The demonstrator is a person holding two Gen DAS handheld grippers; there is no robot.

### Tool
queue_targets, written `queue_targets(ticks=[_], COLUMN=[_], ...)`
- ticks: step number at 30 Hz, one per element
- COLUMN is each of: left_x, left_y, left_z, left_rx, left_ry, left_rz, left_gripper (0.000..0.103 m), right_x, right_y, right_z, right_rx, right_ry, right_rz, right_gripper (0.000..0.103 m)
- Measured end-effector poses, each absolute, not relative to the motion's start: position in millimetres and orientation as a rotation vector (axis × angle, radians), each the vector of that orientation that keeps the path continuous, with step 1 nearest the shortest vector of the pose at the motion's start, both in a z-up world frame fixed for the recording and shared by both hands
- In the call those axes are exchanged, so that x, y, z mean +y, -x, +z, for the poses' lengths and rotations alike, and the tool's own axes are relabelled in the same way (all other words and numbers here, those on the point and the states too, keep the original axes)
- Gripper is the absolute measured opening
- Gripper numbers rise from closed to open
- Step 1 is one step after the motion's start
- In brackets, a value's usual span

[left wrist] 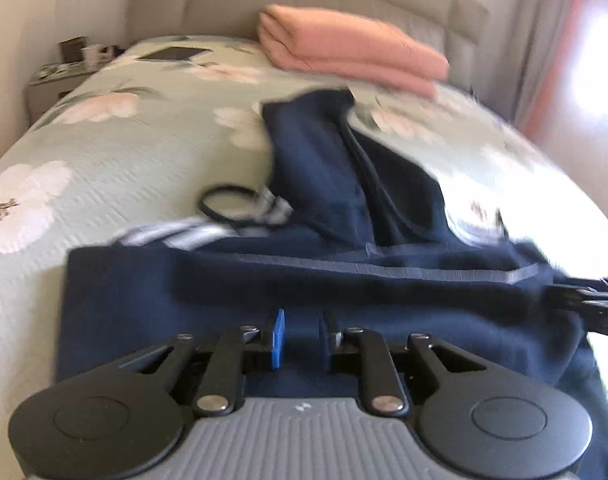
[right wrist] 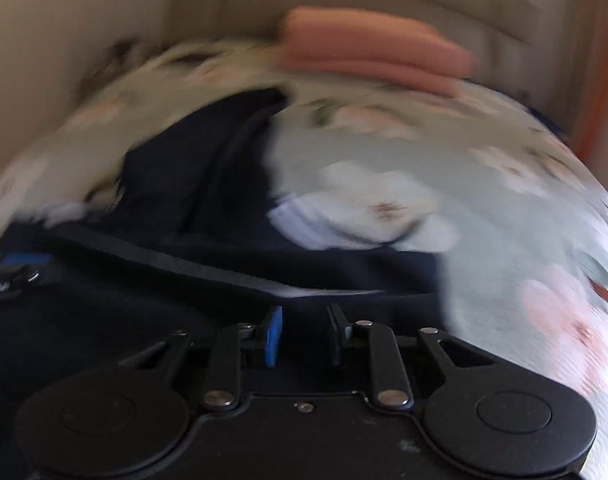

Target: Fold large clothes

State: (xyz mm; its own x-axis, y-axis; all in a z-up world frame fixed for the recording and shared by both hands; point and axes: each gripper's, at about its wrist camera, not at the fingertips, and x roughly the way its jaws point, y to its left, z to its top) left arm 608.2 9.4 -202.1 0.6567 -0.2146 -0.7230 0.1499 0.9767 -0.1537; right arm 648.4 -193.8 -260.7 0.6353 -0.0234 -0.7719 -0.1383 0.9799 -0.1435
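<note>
A large navy garment (left wrist: 343, 280) with a grey stripe and a drawstring lies on the bed, one part stretching toward the headboard. My left gripper (left wrist: 302, 340) is shut on the near edge of its fold. My right gripper (right wrist: 304, 332) is shut on the same navy garment (right wrist: 184, 300) further right; this view is blurred by motion. The right gripper's tips show at the right edge of the left wrist view (left wrist: 591, 300). The left gripper's blue pad shows at the left edge of the right wrist view (right wrist: 20, 264).
The bed has a pale green floral cover (left wrist: 104, 152). A folded pink blanket (left wrist: 351, 48) lies by the headboard. A dark flat object (left wrist: 172, 54) lies at the far left. A nightstand (left wrist: 56, 76) with small items stands left of the bed. A curtain (left wrist: 543, 40) hangs at right.
</note>
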Motion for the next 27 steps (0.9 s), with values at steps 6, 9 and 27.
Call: queue_targets(ticks=[6,9,27], left_x=[42,45,27], left_y=[-604,-604,-585], left_z=[-221,-217,-250], left_rx=[0.853,0.85,0.612], left_ry=[0.187,0.171,0.122], left_rz=[-0.154,-0.149,-0.169], left_gripper=[0.017,0.019,0.05], right_x=[-260,-268,-218], right_y=[-659,-672,-970], right_z=[-272,-242,-244], right_rx=[1.032,0.949,0.682], right_ry=[0.005,-0.045,-0.506], right_rz=[-0.044,-0.034,0.162], right_gripper=[0.0,0.012,0.083])
